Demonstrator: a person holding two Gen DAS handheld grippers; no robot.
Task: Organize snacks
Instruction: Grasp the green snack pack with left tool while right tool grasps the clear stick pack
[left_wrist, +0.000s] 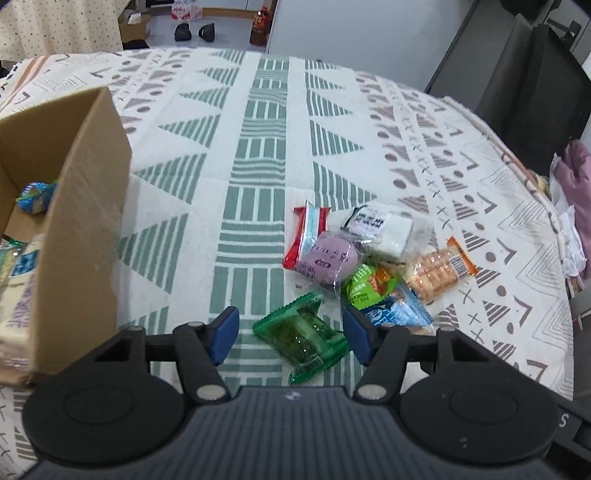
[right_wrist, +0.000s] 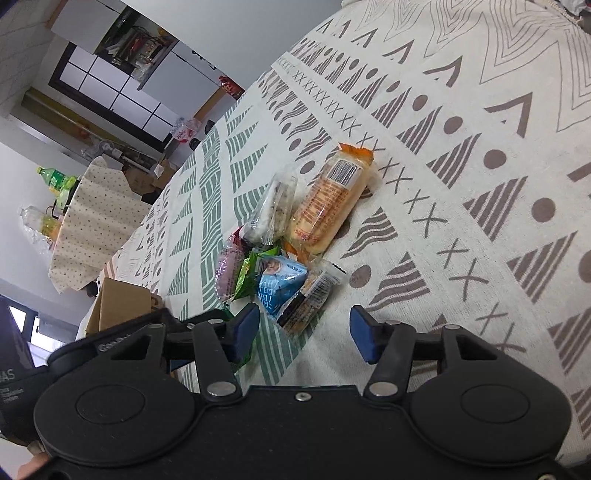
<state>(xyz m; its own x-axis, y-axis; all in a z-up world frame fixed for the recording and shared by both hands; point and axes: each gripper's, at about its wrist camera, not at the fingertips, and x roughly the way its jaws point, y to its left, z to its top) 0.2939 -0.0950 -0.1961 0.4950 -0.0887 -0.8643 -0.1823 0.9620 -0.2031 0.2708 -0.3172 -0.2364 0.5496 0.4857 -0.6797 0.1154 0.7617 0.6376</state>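
A pile of wrapped snacks lies on the patterned tablecloth (left_wrist: 258, 147). My left gripper (left_wrist: 291, 334) is open, its blue pads on either side of a green transparent packet (left_wrist: 303, 339) lying on the cloth. Behind it lie a purple round snack (left_wrist: 328, 258), a red-edged packet (left_wrist: 306, 225), a white packet (left_wrist: 384, 225), a green-orange packet (left_wrist: 369, 282), a blue packet (left_wrist: 395, 314) and an orange cracker packet (left_wrist: 439, 269). My right gripper (right_wrist: 304, 334) is open and empty, just in front of the blue packet (right_wrist: 280, 284) and the cracker packet (right_wrist: 328, 199).
A cardboard box (left_wrist: 85, 221) stands at the left with several snacks inside (left_wrist: 33, 195). The box also shows in the right wrist view (right_wrist: 122, 306). A black chair (left_wrist: 528, 85) stands beyond the table's far right edge.
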